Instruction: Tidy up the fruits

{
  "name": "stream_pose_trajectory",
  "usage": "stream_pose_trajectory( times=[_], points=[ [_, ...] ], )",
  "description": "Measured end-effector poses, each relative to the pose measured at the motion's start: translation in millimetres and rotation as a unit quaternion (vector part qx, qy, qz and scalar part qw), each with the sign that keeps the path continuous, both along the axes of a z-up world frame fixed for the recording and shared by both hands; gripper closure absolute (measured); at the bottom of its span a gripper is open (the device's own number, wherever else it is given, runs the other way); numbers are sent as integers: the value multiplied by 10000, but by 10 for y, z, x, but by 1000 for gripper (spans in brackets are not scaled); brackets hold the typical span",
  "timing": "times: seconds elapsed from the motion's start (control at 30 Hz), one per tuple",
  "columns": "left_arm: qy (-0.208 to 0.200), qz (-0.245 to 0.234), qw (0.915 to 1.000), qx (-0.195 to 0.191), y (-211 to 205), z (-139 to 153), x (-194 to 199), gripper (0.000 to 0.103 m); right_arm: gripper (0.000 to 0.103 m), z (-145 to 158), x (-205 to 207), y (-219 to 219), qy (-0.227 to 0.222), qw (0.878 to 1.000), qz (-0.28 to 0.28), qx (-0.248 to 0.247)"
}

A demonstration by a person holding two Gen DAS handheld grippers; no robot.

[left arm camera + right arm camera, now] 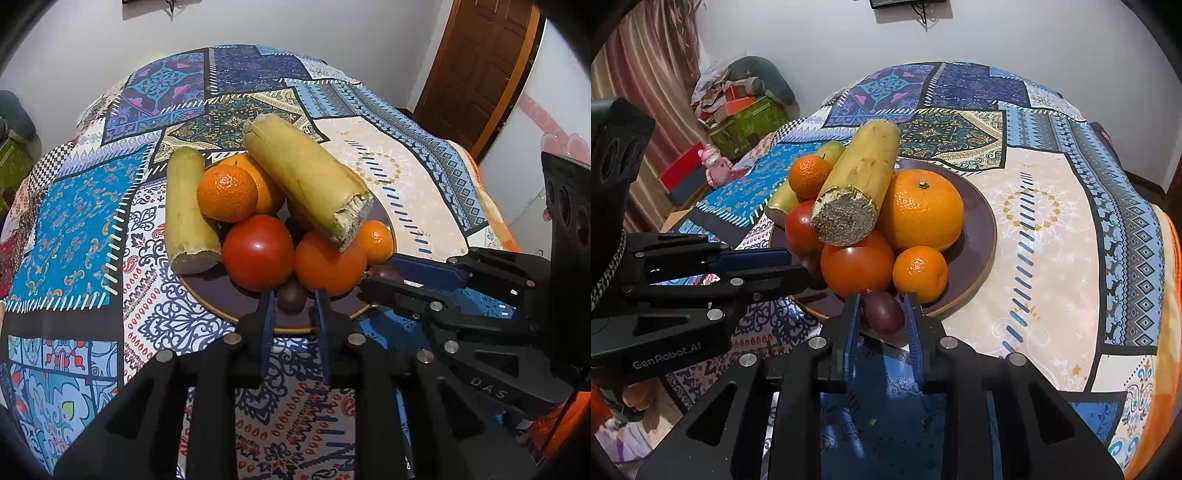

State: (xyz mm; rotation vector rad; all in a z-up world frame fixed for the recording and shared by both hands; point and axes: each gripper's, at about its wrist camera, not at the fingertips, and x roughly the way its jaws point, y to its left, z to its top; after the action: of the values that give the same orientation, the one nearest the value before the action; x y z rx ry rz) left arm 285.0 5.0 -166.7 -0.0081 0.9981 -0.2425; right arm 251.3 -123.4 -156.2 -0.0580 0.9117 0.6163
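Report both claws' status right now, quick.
Left claw: barely open, tips flanking a purple fruit on the plate, no grip visible.
Right claw: barely open, tips flanking a second purple fruit, no grip visible.

Fruit half hidden beyond each claw

Beyond the left claw (293, 299), the plate (221, 295) lies mostly under piled fruit; the right claw (881, 301) partly screens a purple fruit (884, 312). Wall device (905, 3) cut off.
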Motion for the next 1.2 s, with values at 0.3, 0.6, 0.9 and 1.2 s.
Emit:
stream_pose_trajectory(
  times=[0.3,0.6,0.9,1.2],
  points=[
    [-250,119,9996,-57,66,215,-185,74,76,214,-96,-78,-170,9997,-116,154],
    [-1179,429,9920,-101,199,947,-708,74,73,850,-476,-209,-765,9952,-313,522],
    [-2424,548,9686,-111,198,1797,-1567,68,57,1640,-1181,-351,-1850,9771,-605,861],
    [-3340,771,9393,-147,214,2278,-2314,45,33,2030,-1760,-349,-2646,9562,-758,997]
  ],
)
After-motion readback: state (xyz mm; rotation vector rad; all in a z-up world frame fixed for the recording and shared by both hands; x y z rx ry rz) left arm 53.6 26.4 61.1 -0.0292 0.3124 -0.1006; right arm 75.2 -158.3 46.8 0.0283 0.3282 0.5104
